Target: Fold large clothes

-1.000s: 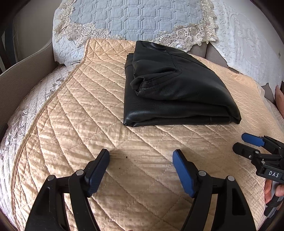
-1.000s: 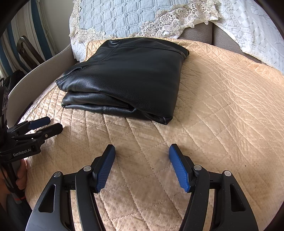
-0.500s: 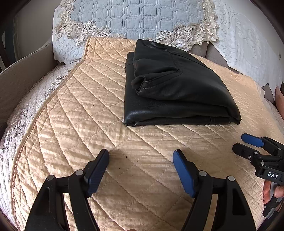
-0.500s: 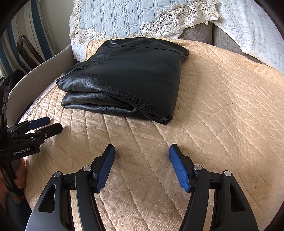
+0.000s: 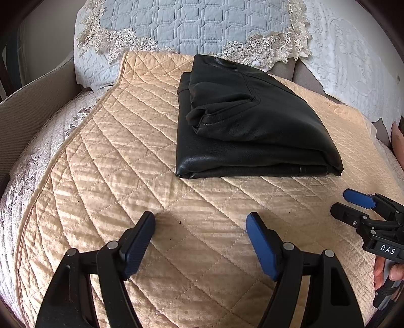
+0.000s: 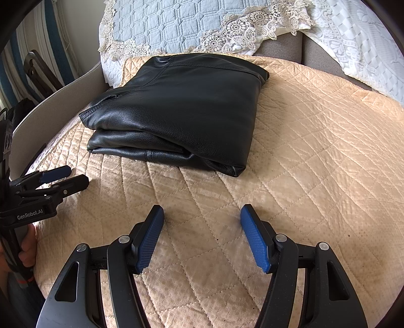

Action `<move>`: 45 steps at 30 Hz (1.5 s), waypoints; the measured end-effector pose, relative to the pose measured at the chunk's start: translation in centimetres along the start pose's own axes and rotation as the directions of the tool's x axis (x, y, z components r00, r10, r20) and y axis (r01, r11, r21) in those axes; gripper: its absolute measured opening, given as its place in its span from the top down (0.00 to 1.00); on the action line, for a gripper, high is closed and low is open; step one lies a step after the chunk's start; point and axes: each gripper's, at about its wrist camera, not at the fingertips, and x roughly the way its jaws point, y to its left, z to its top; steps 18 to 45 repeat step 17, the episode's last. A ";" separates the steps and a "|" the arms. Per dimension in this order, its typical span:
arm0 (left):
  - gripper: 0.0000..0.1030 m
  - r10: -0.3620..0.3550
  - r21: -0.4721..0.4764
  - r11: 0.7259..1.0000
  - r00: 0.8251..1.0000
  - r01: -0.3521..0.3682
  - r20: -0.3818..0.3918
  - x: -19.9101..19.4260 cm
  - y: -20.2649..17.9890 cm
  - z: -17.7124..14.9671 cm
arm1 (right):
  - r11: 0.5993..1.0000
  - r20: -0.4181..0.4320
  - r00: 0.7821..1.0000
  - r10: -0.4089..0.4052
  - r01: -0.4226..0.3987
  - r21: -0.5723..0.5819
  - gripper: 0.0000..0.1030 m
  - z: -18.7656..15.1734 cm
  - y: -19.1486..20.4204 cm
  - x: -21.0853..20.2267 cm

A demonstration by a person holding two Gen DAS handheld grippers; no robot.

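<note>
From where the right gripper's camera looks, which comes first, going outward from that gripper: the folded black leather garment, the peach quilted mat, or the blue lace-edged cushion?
1. Peach quilted mat: directly beneath the open right gripper.
2. Folded black leather garment: lying on the mat ahead, slightly left.
3. Blue lace-edged cushion: farthest, propped up behind the garment.

The inner layers of the folded black leather garment (image 5: 252,131) are hidden under its top panel, so the kind of garment cannot be told. The right gripper (image 5: 353,204) is cut off by the right edge of the left wrist view, and the left gripper (image 6: 64,176) by the left edge of the right wrist view. The hands holding them are seen only as fingertips at those edges
</note>
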 end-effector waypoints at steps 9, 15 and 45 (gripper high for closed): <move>0.26 -0.003 0.005 1.000 1.000 0.004 -0.003 0.2 0.2 0.0 | 1.000 0.000 1.000 0.000 0.000 0.000 0.38 0.0 0.0 0.0; 0.26 -0.003 0.007 1.000 1.000 0.003 -0.004 0.2 0.2 0.0 | 1.000 0.000 1.000 -0.002 0.002 -0.001 0.38 0.0 0.0 0.0; 0.25 -0.005 0.005 1.000 1.000 0.005 -0.004 0.2 0.2 0.0 | 1.000 0.000 1.000 -0.002 0.002 0.000 0.38 0.0 0.0 0.0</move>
